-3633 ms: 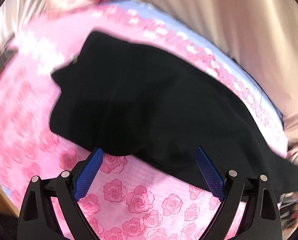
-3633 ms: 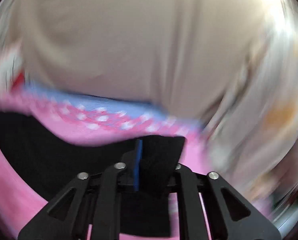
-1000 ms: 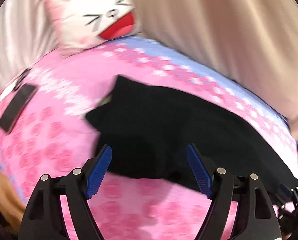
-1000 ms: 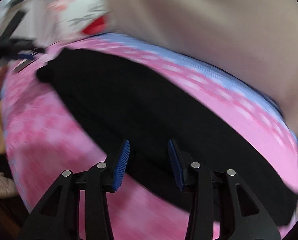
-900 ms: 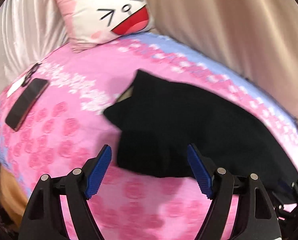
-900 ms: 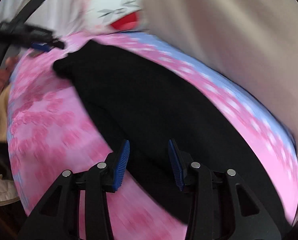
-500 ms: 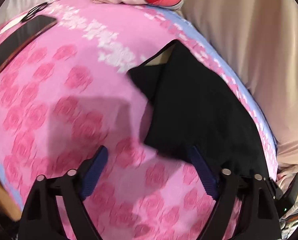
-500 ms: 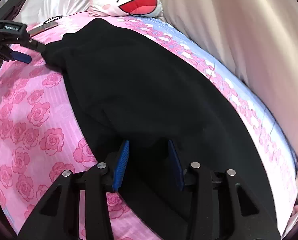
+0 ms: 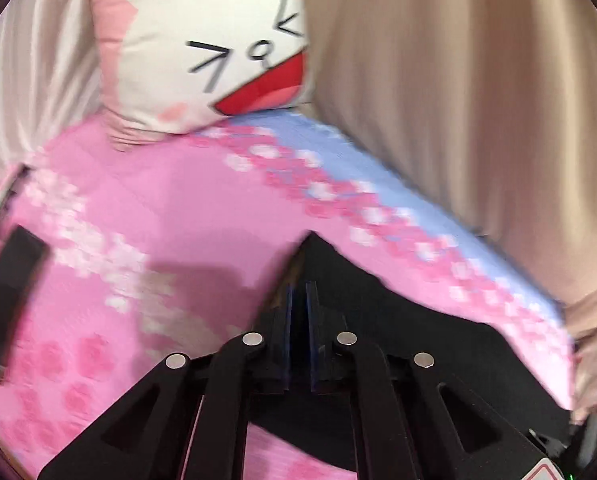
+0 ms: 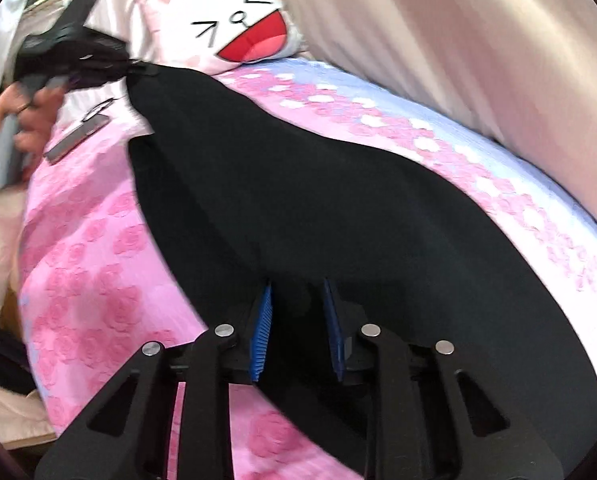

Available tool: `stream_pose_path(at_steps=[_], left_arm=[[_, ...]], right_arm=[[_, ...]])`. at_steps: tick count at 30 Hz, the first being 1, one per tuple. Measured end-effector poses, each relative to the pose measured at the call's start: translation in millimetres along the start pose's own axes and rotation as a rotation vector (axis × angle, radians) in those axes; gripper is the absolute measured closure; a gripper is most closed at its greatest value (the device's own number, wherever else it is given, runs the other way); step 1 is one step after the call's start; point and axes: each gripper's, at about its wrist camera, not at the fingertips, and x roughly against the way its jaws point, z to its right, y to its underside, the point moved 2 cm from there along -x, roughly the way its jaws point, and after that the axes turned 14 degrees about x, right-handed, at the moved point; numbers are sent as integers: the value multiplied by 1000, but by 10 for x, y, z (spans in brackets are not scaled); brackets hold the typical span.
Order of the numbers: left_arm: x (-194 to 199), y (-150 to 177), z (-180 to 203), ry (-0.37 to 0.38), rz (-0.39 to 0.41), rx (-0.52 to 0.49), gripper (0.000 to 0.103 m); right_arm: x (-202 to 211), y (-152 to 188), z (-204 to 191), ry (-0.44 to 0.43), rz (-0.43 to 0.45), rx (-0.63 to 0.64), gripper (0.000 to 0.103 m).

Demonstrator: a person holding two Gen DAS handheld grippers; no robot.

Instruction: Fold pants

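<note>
Right wrist view: the black pants (image 10: pixel 298 208) stretch lengthwise from the right gripper (image 10: pixel 298 320), whose narrowing jaws straddle the near edge, to the left gripper (image 10: pixel 132 66). That far claw is clenched on the opposite corner.

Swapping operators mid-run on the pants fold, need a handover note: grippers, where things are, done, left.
Left gripper: shut on a corner of the black pants, jaws just closed, corner raised off the pink bedspread.
Right gripper: jaws have just been closing, fabric between the blue pads; firm pinch not clear.
Pants lie lengthwise on the bedspread, one end toward the cat pillow. A phone lies on the bedspread, clear of the pants.
Done: one corner gripped.
Left: secure the right grip, then probably carry one end over the other.
</note>
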Motion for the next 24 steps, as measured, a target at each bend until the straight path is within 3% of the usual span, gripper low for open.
stream_pose_path(at_steps=[1,2,5,6,7,9,11,13,14,15,17,18,19,21,22,24], left_arm=[[-37,26,-54,-40,-9,-5,103],[-67,93,-171,-95,-19,-1,103],[-63,255,-497,-224,-10,7,101],[-6,294,-593,-251,3,17,101],[54,300,-630,-255,16,22,101],[284,294,-544,-225,67,-1,100],[400,275,-322,-168,94,-45,82],[404,279,-70,-111,118,-73,15],[312,301,57,-109,129,-86,12],[127,356,158,-143,99,-131,12],[-283,507,175,-238,2,-202,16],[-427,593,104,-274,-30,-210,26],[-541,669,2,-302,-63,-206,26],[-464,685,-149,-254,-40,-154,25],[-414,653,-177,-250,-46,-132,30],[-201,518,-166,-249,12,-81,36]], right_arm=[[-109,49,-92,4,-35,30,77],[-82,56,-140,37,-7,52,76],[79,69,-179,27,26,45,63],[157,67,-160,17,54,34,53],[241,66,-115,21,79,18,48],[329,37,20,38,102,-21,48],[340,-31,212,32,130,-88,48],[164,-98,365,16,116,-143,48],[30,-65,379,0,69,-150,49],[-134,1,360,-30,-2,-156,57],[-141,121,174,-5,4,-102,58],[-83,149,97,13,-3,-74,58],[-31,174,52,0,-16,-68,58],[48,203,72,-37,-19,-84,58],[118,221,147,-59,-11,-112,61],[260,212,353,-47,33,-155,61]])
